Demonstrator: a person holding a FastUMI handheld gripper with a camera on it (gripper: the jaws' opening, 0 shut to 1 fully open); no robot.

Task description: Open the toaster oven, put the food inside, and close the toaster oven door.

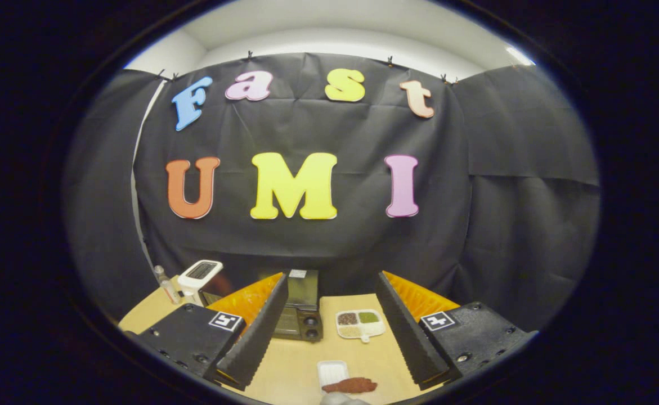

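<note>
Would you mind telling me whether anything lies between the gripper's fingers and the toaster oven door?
Nothing visible blocks it. The gripper is open, its fingers spread wide over bare table. The toaster oven stands beyond them, partly hidden by one finger. The sectioned dish sits beside the oven, and the white tray and reddish food lie between the fingers.

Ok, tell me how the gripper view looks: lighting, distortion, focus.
Gripper view: strong fisheye bend, so the table edge and the cloth wall curve. Light is even and dim, with a bright glare on the ceiling above the cloth. The open gripper is sharp, with nothing between its fingers. The toaster oven and sectioned dish beyond them are small but clear. The food on its tray is slightly soft.
</note>
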